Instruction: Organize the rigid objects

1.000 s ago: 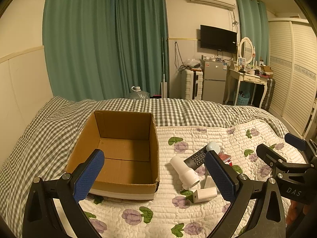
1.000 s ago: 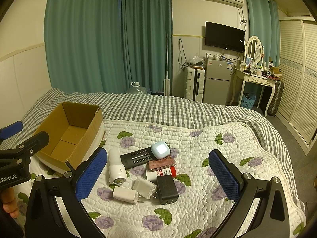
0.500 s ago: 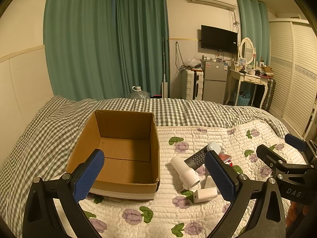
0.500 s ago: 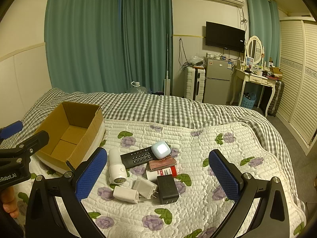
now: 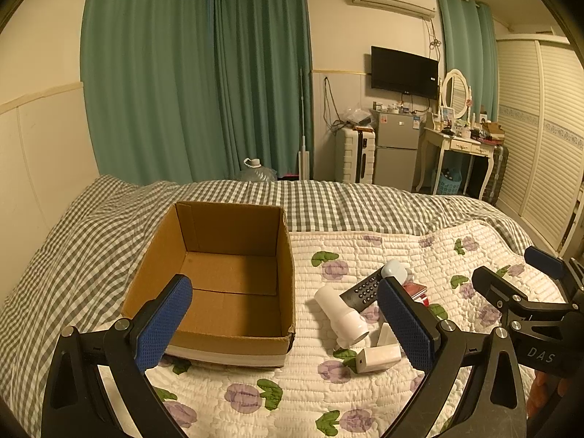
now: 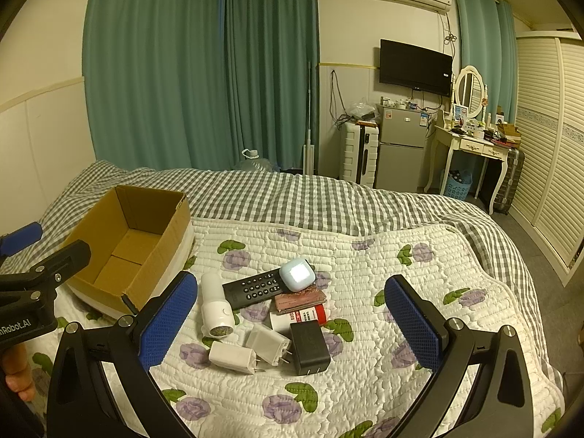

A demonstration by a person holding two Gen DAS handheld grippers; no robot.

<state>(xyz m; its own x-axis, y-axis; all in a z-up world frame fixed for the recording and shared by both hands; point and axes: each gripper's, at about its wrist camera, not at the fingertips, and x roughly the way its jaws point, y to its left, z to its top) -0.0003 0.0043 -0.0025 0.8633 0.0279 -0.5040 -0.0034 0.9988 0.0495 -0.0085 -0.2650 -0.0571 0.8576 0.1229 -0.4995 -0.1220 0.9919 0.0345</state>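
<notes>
An empty open cardboard box (image 5: 226,273) (image 6: 127,244) sits on the bed at the left. Right of it lies a pile: a white cylinder (image 6: 216,304) (image 5: 341,314), a black remote (image 6: 252,288) (image 5: 361,290), a pale blue case (image 6: 297,274), a brown wallet (image 6: 301,299), a red-and-white bottle (image 6: 299,319), two white chargers (image 6: 233,357) (image 6: 267,343) and a black charger (image 6: 309,346). My left gripper (image 5: 284,321) is open and empty, in front of the box. My right gripper (image 6: 292,325) is open and empty, hovering over the pile.
The bed has a floral quilt (image 6: 365,328) over a grey checked blanket (image 6: 328,200). Beyond the bed stand green curtains (image 6: 200,73), a suitcase (image 6: 359,157), a small fridge (image 6: 401,146), a dressing table (image 6: 471,146) and a wardrobe (image 6: 551,146).
</notes>
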